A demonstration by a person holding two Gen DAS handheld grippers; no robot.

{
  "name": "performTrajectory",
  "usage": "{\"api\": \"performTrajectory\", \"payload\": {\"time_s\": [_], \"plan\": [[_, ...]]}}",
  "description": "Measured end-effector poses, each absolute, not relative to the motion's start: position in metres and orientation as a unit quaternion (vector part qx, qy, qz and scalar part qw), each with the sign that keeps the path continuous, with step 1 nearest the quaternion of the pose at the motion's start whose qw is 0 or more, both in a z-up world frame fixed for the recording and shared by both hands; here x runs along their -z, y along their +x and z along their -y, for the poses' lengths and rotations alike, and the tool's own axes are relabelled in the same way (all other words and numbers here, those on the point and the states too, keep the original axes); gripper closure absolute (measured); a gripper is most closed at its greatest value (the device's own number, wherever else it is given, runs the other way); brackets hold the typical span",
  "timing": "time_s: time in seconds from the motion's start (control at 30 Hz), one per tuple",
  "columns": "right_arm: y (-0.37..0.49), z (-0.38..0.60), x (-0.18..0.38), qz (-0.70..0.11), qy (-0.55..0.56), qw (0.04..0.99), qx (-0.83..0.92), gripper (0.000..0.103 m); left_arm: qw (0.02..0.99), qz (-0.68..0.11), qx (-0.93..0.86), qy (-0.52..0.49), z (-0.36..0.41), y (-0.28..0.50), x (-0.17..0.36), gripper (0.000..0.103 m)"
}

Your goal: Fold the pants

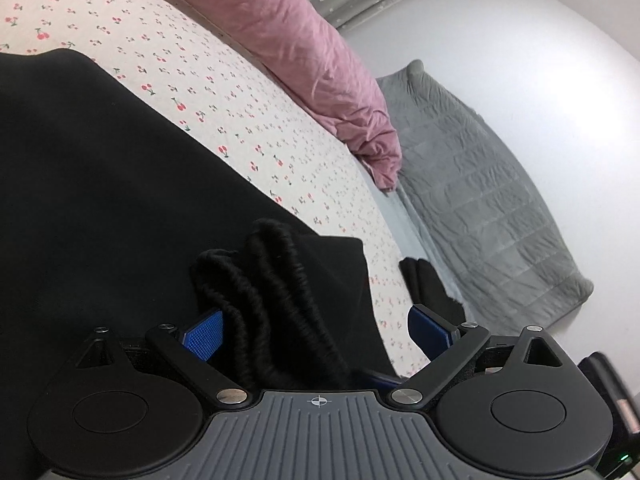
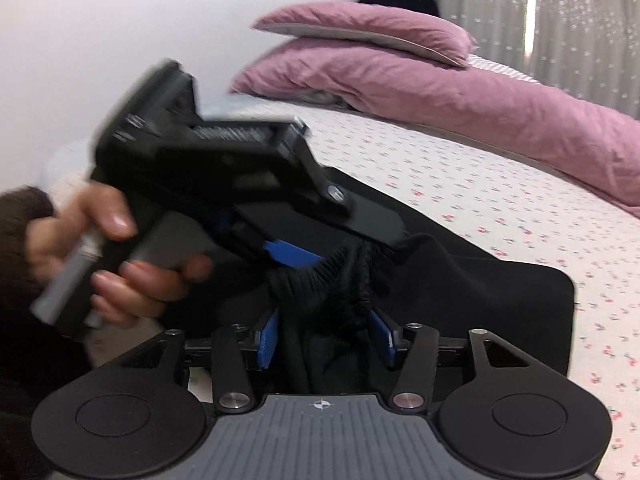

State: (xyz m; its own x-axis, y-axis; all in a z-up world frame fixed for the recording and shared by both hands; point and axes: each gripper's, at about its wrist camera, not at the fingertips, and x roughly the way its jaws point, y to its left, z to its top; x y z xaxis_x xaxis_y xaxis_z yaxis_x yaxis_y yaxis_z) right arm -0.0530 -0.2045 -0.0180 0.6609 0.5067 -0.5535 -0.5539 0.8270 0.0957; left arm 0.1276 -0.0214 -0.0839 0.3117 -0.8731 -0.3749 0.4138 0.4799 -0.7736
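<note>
The black pants point(image 1: 100, 184) lie on the cherry-print bed sheet point(image 1: 224, 92). Their ribbed elastic waistband point(image 1: 264, 300) is bunched between the blue pads of my left gripper point(image 1: 316, 328), whose jaws stand wide apart around it. In the right wrist view the pants point(image 2: 480, 300) spread to the right, and the gathered waistband point(image 2: 332, 292) sits between the blue pads of my right gripper point(image 2: 326, 336), which are part closed against the fabric. The left gripper point(image 2: 292, 252), held by a hand point(image 2: 120, 264), is just ahead and blurred.
A pink duvet point(image 1: 304, 48) and pink pillow point(image 2: 368, 28) lie along the far side of the bed. A grey quilted blanket point(image 1: 480, 184) hangs against the white wall. A small dark cloth point(image 1: 428, 284) lies at the bed's edge. Grey curtains point(image 2: 580, 20) hang behind.
</note>
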Motion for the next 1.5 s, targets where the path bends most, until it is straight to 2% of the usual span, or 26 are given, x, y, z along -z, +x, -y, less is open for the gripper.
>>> {"api": "performTrajectory", "payload": {"time_s": [0.1,0.13,0.2,0.27,0.33,0.43,0.6,0.9,1.07,1.17,1.5], "plan": [[-0.060,0.209,0.012,-0.289,-0.017,0.898,-0.331,0.051,0.766,-0.408,0.416,-0.273,0.025,0.128,0.084,0.011],[-0.062,0.211,0.011,-0.287,-0.019,0.898,-0.333,0.051,0.769,-0.410,0.410,-0.269,0.025,0.128,0.084,0.016],[-0.066,0.214,0.010,-0.287,-0.022,0.901,-0.324,0.051,0.779,-0.414,0.395,-0.255,0.029,0.129,0.084,0.032],[-0.066,0.220,0.010,-0.288,-0.024,0.906,-0.308,0.051,0.796,-0.416,0.373,-0.234,0.031,0.128,0.083,0.071],[-0.065,0.229,0.010,-0.289,-0.011,0.913,-0.287,0.050,0.809,-0.419,0.355,-0.210,0.031,0.129,0.081,0.080],[-0.061,0.243,0.010,-0.285,0.021,0.923,-0.256,0.041,0.810,-0.416,0.353,-0.215,0.025,0.130,0.073,0.081],[-0.057,0.256,0.017,-0.292,0.050,0.933,-0.207,0.035,0.843,-0.380,0.340,-0.174,0.006,0.121,0.042,0.082],[-0.047,0.245,0.021,-0.306,0.039,0.937,-0.164,0.034,0.883,-0.356,0.271,-0.146,-0.074,0.126,0.007,0.082],[-0.039,0.228,0.022,-0.306,0.021,0.934,-0.181,0.033,0.895,-0.358,0.216,-0.157,-0.131,0.126,0.002,0.082],[-0.033,0.217,0.023,-0.300,0.015,0.935,-0.190,0.025,0.906,-0.356,0.175,-0.151,-0.159,0.124,-0.001,0.082],[-0.021,0.187,0.030,-0.310,-0.005,0.924,-0.225,0.024,0.908,-0.370,0.114,-0.159,-0.226,0.127,0.009,0.081]]}}
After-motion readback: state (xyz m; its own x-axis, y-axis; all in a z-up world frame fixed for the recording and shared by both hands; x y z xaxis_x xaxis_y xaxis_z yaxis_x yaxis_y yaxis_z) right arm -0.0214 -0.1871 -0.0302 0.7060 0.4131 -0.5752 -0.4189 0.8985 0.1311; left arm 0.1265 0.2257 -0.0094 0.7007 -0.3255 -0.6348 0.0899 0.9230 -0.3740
